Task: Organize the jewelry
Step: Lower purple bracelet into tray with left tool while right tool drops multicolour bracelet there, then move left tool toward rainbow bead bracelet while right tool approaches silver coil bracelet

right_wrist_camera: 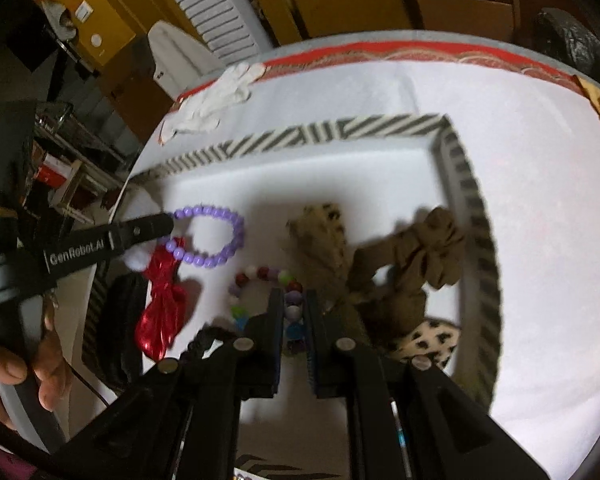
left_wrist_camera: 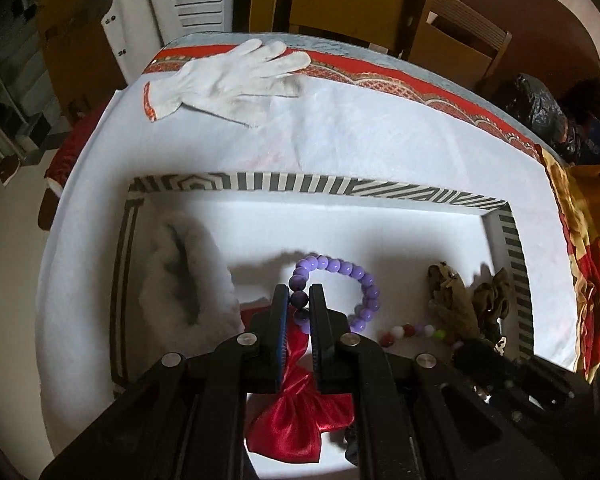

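A purple bead bracelet [left_wrist_camera: 348, 280] lies in the white tray with striped rim [left_wrist_camera: 284, 182]. My left gripper [left_wrist_camera: 299, 300] is shut on the bracelet's left side; it shows from the side in the right wrist view [right_wrist_camera: 168, 224] with the bracelet [right_wrist_camera: 220, 236]. A multicoloured bead bracelet [right_wrist_camera: 260, 276] lies in the tray [right_wrist_camera: 340, 132]; my right gripper [right_wrist_camera: 293, 308] is closed around its right part. A red satin bow [left_wrist_camera: 300, 412] [right_wrist_camera: 160, 308] lies under the left gripper.
Brown and leopard-print scrunchies [right_wrist_camera: 412, 256] [left_wrist_camera: 460, 296] lie at the tray's right. White fluffy item [left_wrist_camera: 188, 280] sits at tray left. A white glove [left_wrist_camera: 228, 80] lies on the white cloth at the far edge. Chairs stand beyond the table.
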`<state>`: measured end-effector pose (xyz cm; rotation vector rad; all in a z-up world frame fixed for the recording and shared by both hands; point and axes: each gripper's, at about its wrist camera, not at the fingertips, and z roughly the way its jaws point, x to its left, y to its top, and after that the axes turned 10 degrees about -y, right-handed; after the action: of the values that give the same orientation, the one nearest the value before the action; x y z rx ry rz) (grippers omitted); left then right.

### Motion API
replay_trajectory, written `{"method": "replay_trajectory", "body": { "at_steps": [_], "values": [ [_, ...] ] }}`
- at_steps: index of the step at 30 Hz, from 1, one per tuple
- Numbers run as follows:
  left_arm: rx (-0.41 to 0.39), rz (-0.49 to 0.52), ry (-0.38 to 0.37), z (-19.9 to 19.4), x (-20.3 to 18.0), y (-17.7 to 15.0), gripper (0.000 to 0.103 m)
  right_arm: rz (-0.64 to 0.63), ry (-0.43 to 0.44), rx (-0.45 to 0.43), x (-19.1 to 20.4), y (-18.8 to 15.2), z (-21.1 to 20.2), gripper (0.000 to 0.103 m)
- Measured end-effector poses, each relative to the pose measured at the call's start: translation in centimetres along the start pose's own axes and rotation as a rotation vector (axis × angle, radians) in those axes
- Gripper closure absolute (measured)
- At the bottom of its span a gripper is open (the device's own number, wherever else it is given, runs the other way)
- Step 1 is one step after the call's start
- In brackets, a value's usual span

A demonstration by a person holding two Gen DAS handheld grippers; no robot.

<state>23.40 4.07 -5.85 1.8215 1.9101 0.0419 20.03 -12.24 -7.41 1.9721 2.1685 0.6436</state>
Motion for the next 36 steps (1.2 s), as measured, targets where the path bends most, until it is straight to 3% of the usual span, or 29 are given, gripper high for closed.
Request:
{"method": "replay_trajectory", "body": {
  "at_steps": [1,5,6,10,13,16,36],
  "values": [
    [-0.003,-0.003,0.004,-0.1,0.0,-0.1,0.078,-0.01,-0.001,0.0,0.2,-0.1,0.1,0.09],
    [-0.044,-0.012,0.002,-1.1,0.1,-0.6,0.039,-0.029,-0.021,-0.023,0.7,-0.5,-0.8,0.068],
    [-0.049,-0.014,0.005,-1.4,0.1,-0.7,0.033,-0.023,-0.012,-0.03,0.7,-0.7,-1.2,0.064],
    [-0.069,0.001,0.022,-2.7,-0.4,-1.5,0.032,-0.028,-0.01,-0.064,0.7,-1.5,-3.1,0.061],
    [-0.094,0.015,0.043,-3.9,-1.1,-2.3,0.032,-0.05,-0.039,-0.111,0.9,-2.3,-4.7,0.049],
    [-0.113,0.023,0.05,-5.1,-1.7,-3.4,0.032,-0.069,-0.054,-0.149,1.1,-3.2,-6.2,0.046],
    [-0.179,0.04,0.117,-10.5,-4.8,-11.6,0.032,-0.076,-0.051,-0.177,-0.6,-9.7,-12.1,0.037]
  ]
}}
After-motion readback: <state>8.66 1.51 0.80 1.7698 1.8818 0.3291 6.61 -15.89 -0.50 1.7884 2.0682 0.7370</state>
